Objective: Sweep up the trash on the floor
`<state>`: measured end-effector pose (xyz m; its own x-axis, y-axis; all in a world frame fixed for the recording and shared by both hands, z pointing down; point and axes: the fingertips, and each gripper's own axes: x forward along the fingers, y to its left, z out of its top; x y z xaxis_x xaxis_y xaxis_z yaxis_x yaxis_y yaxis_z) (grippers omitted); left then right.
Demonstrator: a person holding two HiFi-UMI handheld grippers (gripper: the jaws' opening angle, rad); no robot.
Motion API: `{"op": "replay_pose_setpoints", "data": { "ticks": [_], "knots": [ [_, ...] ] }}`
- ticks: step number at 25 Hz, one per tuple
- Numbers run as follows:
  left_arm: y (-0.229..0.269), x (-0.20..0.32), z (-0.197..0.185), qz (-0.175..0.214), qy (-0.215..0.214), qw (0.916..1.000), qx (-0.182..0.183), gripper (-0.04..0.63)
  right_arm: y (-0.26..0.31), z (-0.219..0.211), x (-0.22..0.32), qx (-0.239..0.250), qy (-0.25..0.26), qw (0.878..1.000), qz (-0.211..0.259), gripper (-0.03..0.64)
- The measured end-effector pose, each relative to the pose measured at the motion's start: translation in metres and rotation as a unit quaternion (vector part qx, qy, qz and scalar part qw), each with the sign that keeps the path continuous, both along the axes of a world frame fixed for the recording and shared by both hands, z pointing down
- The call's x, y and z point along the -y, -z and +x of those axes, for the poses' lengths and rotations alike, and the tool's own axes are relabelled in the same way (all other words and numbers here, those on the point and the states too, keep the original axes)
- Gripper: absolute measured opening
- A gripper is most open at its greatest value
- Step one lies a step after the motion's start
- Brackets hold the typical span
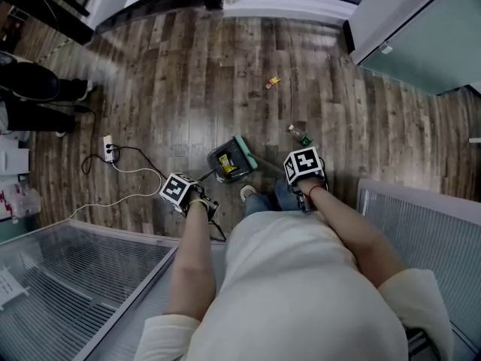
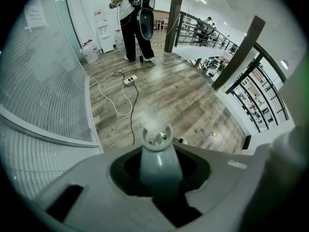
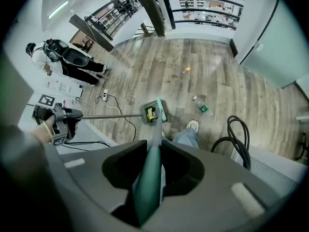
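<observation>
My left gripper (image 2: 158, 175) is shut on the grey dustpan handle (image 2: 157, 153), whose ring end sticks out past the jaws. My right gripper (image 3: 150, 175) is shut on the teal broom handle (image 3: 149, 182). In the head view the dustpan (image 1: 228, 163) sits on the wood floor ahead of my feet with yellow trash inside, and the teal broom head (image 1: 246, 153) rests against its right edge. A plastic bottle (image 1: 300, 134) lies to the right of the pan. A small orange wrapper (image 1: 273, 82) lies farther out. The left gripper (image 1: 188, 194) and right gripper (image 1: 304, 168) flank the pan.
A white power strip (image 1: 108, 149) with trailing cables lies left of the dustpan. A person (image 2: 135, 18) stands beyond it. Glass partitions (image 1: 68, 284) run along the near left and right. A black hose (image 3: 237, 134) loops by my right side. My shoe (image 1: 247, 193) is behind the pan.
</observation>
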<state>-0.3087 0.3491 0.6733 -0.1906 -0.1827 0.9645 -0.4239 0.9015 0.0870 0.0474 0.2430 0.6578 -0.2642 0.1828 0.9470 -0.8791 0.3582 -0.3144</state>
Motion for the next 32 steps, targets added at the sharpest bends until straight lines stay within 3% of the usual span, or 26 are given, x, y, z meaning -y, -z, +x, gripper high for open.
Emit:
{"op": "replay_pose_setpoints", "data": {
  "ticks": [12,23,32],
  "knots": [
    [0.002,0.034,0.061,0.0,-0.002,0.9999,-0.011,0.083,0.011,0.061,0.046,0.022,-0.072,0.997,0.011,0.097],
    [0.004,0.058,0.098,0.013,0.023,0.9996,-0.013,0.083,0.015,0.124,0.096,0.036,-0.178,0.983,0.025,0.097],
    [0.005,0.083,0.125,0.015,0.023,0.9996,-0.011,0.083,0.017,0.177,0.137,0.03,-0.217,0.974,0.05,0.097]
  ]
}}
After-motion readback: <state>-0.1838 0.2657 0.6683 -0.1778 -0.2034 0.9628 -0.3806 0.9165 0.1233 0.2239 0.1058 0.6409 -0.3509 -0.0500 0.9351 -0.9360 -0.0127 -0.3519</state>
